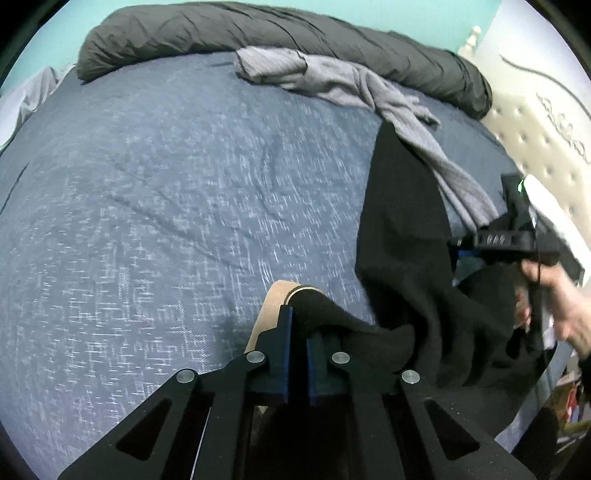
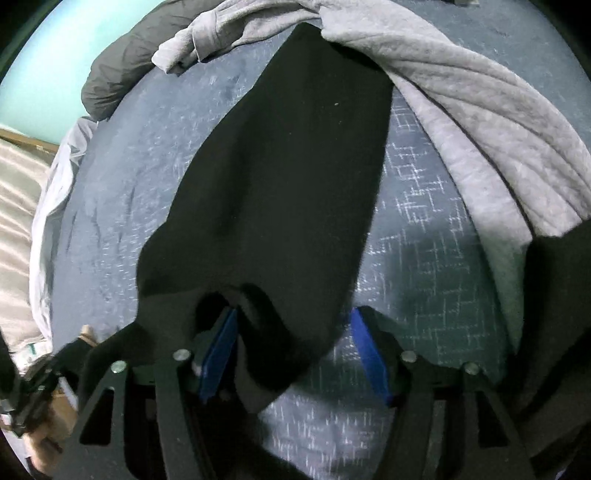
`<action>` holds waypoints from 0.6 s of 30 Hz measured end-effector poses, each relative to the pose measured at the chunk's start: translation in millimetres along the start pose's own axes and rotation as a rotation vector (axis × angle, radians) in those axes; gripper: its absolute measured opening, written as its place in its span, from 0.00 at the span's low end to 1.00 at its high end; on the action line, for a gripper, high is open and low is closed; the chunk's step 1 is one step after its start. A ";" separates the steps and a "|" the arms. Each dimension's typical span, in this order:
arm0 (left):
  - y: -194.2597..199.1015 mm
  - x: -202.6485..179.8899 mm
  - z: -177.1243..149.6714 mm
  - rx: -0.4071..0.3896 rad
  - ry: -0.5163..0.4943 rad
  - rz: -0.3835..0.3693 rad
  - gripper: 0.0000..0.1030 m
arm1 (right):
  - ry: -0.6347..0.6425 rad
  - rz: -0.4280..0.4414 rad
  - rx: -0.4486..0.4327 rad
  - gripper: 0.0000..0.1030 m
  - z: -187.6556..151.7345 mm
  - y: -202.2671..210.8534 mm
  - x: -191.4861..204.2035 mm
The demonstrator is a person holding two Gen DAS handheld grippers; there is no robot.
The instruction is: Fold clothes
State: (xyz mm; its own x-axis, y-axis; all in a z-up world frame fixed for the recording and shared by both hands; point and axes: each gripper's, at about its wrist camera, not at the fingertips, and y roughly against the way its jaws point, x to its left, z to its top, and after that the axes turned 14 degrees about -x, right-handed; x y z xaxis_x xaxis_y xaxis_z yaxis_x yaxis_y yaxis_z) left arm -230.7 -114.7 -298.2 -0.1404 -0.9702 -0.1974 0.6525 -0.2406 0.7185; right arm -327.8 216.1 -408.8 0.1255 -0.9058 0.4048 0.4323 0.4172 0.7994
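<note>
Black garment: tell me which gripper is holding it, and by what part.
The left gripper is shut on an edge of the black garment. The right gripper is open around a fold, not pressing on it.

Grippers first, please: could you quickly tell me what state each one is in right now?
Left gripper: shut on the black garment.
Right gripper: open, fingers apart, a fold of the black garment hanging between them, not clamped.

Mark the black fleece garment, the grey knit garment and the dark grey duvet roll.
black fleece garment [image 2: 280, 177], right wrist view, middle of the flat panel.
grey knit garment [image 1: 354, 83], left wrist view, bunched middle section.
dark grey duvet roll [image 1: 207, 33], left wrist view, top of the roll at the bed's far edge.
</note>
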 end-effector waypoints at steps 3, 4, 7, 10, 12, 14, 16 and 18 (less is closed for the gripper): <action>5.7 -2.3 4.3 -0.022 -0.012 0.013 0.05 | -0.008 0.013 -0.036 0.05 1.0 12.9 -2.2; 7.4 -3.9 5.9 -0.026 -0.018 0.015 0.05 | -0.016 0.028 -0.048 0.03 1.6 18.2 -3.6; 17.3 -4.3 11.4 -0.044 -0.017 0.023 0.04 | 0.029 0.043 -0.109 0.03 7.2 47.4 1.7; 34.6 -1.5 19.3 -0.069 -0.003 0.033 0.04 | 0.041 0.059 -0.177 0.02 16.9 83.9 3.2; 48.5 -0.6 25.3 -0.089 0.003 0.041 0.04 | 0.050 0.062 -0.220 0.02 24.1 109.6 4.2; 66.3 0.6 32.3 -0.114 0.011 0.050 0.04 | 0.059 0.064 -0.263 0.02 31.2 135.3 5.5; 85.4 2.4 39.6 -0.142 0.022 0.058 0.04 | 0.066 0.067 -0.309 0.02 38.0 161.7 8.5; 105.4 6.9 48.5 -0.174 0.050 0.062 0.04 | 0.068 0.073 -0.362 0.02 44.5 190.5 12.5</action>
State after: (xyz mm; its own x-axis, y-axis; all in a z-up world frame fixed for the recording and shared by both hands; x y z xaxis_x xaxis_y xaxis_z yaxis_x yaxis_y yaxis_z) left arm -198.9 -148.1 -191.4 -0.0616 -0.9794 -0.1923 0.7781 -0.1678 0.6053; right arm -283.6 287.6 -231.6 0.2214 -0.8828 0.4143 0.7064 0.4381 0.5560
